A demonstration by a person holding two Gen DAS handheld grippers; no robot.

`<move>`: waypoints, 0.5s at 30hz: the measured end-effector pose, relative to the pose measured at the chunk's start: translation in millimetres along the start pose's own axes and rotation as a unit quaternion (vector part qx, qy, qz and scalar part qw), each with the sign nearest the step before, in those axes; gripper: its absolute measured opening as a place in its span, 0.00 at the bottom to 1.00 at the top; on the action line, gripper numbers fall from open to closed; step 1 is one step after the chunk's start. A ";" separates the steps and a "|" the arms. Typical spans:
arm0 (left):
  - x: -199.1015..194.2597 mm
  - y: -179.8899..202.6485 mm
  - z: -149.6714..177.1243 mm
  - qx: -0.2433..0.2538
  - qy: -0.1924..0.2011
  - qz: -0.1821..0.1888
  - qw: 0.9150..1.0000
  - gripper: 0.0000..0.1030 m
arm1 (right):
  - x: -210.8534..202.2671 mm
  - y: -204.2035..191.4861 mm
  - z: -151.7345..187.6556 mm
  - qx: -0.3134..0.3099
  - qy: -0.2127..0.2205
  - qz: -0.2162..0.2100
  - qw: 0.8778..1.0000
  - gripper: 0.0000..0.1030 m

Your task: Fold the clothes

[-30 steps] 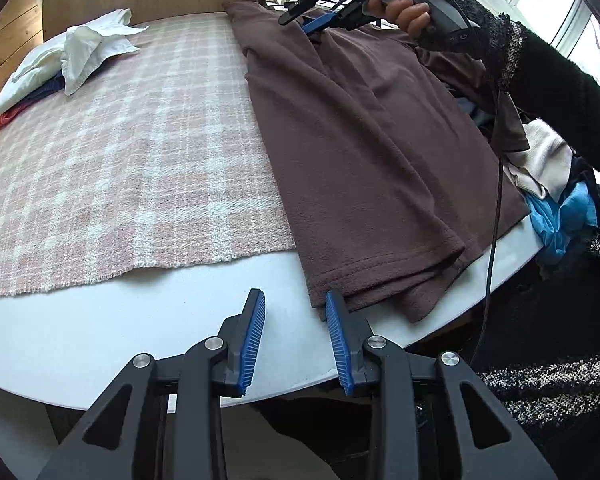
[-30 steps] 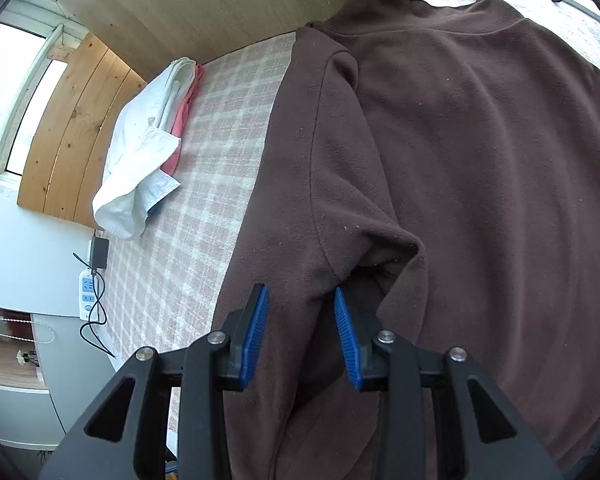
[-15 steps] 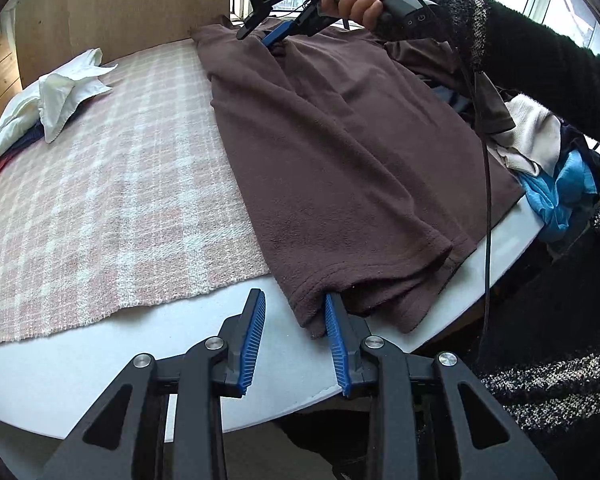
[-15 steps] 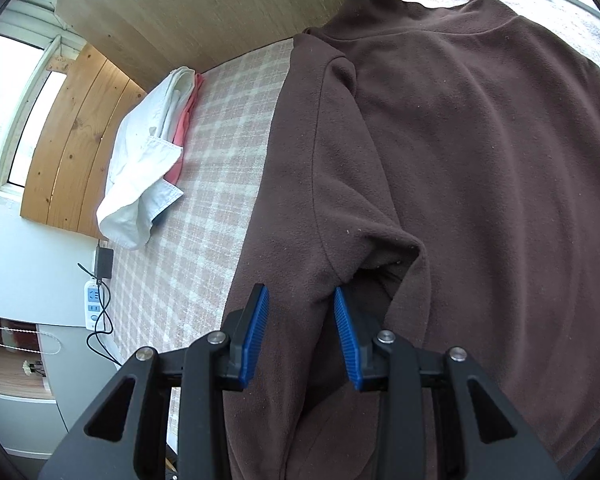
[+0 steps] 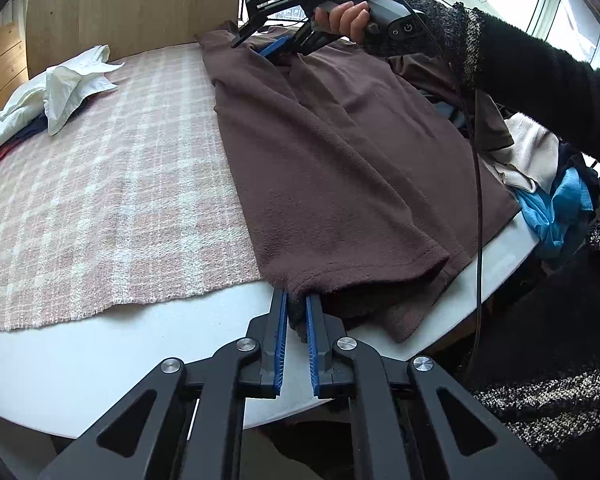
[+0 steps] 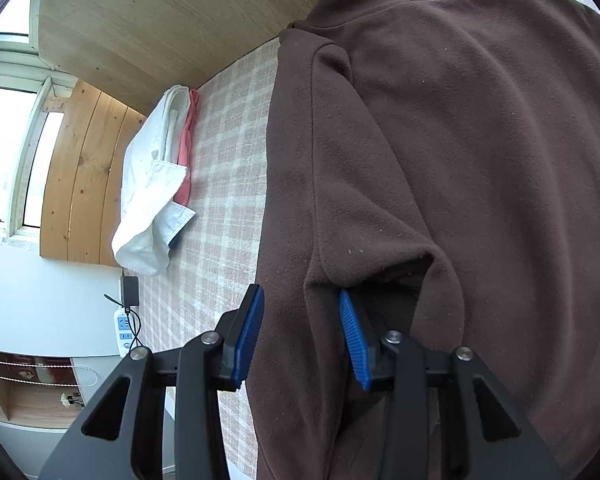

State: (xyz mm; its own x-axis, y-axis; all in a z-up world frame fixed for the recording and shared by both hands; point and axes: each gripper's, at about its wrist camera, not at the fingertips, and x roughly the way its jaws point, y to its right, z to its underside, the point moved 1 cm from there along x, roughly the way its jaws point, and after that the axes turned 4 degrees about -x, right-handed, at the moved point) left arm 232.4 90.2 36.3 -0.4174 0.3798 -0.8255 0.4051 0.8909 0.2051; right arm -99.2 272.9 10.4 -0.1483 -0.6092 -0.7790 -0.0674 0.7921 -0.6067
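Note:
A brown fleece top (image 5: 340, 160) lies spread along the right side of a round white table (image 5: 100, 360). My left gripper (image 5: 296, 300) is at the near hem corner, which hangs over the table's edge. Its jaws are closing, and the blue pads pinch that hem between them. In the right wrist view the brown fleece top (image 6: 460, 160) fills most of the picture. My right gripper (image 6: 299, 294) stands part open astride the top's side edge by the folded-in sleeve, and the fabric lies flat between the pads. A hand (image 5: 342, 20) holds the right gripper (image 5: 256, 44) at the far end.
A pink plaid cloth (image 5: 100, 200) covers the table's left part. White folded garments (image 5: 72, 84) sit at its far left. A heap of blue and cream clothes (image 5: 560, 200) lies at the right edge. A black cable (image 5: 478, 200) hangs across the top. A power strip (image 6: 124, 328) lies below.
My left gripper moved forward to the hem corner and its jaws narrowed onto the fabric. The right gripper rolled a little, its jaws as far apart as before.

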 end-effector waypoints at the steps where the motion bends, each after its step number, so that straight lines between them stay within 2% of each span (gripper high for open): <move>1: -1.6 1.7 -0.1 0.003 0.006 0.000 1.000 0.05 | -0.9 0.4 0.4 -0.002 0.003 0.009 1.000 0.22; 4: -6.6 6.8 -0.4 0.012 0.023 0.000 1.000 0.04 | -5.9 2.0 1.6 -0.009 0.013 0.026 1.000 0.05; 11: -34.4 9.2 0.2 -0.008 0.055 0.004 0.998 0.04 | -36.1 3.3 -1.8 -0.032 0.045 0.062 0.997 0.03; 15: -23.4 8.7 8.8 -0.019 0.045 -0.003 0.999 0.04 | -33.3 11.4 -3.3 -0.031 0.038 0.077 0.996 0.03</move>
State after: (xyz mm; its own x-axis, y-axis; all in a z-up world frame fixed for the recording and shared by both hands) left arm 252.8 86.9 52.7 -0.4921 0.3944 -0.7761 0.3718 0.9013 0.2223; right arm -98.3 302.3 29.9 -0.2365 -0.4772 -0.8464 -0.0985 0.8784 -0.4677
